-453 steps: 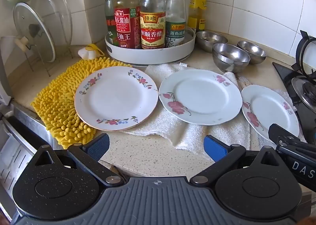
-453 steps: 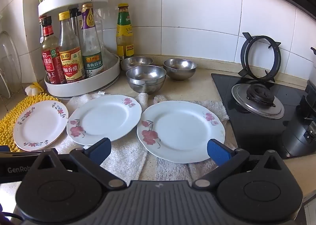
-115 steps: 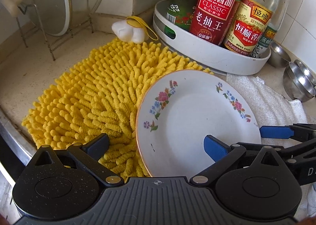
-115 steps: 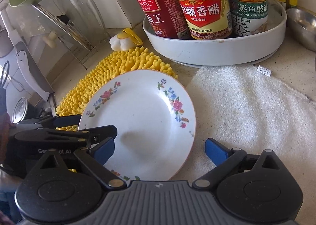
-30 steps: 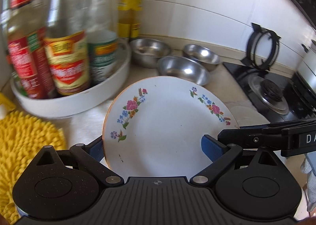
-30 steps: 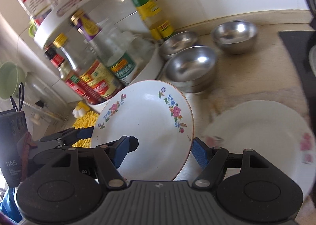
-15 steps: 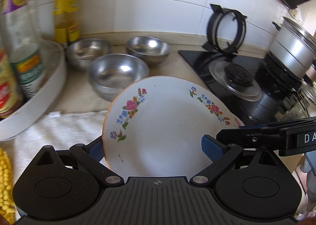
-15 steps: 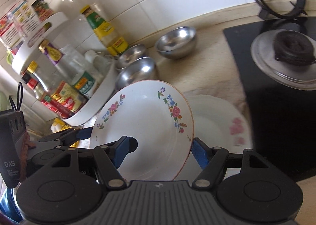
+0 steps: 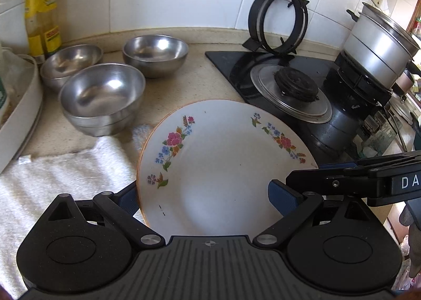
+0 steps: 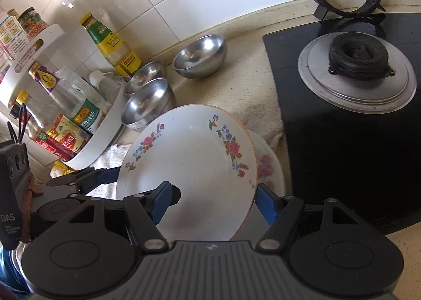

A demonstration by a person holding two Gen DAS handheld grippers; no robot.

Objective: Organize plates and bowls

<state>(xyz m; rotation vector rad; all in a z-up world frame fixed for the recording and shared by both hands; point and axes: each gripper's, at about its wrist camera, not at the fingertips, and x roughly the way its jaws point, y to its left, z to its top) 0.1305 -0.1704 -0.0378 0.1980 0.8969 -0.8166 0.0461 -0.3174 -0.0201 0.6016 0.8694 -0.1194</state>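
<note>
Fingers of your left gripper and right gripper clamp one white floral-rimmed ceramic plate, carrying step; next, lower it onto pink-flowered white plate.

White flowered plate with thin orange rim, raised off the counter and tilted, over a second white plate with pink flowers lying flat on the towel beside the stove. Behind, near the tiled wall, three empty steel bowls, upright: nearest one just beyond the towel's edge, one behind it to the left, one to the right and apart. Nearest bowl apparently two, nested.
</note>
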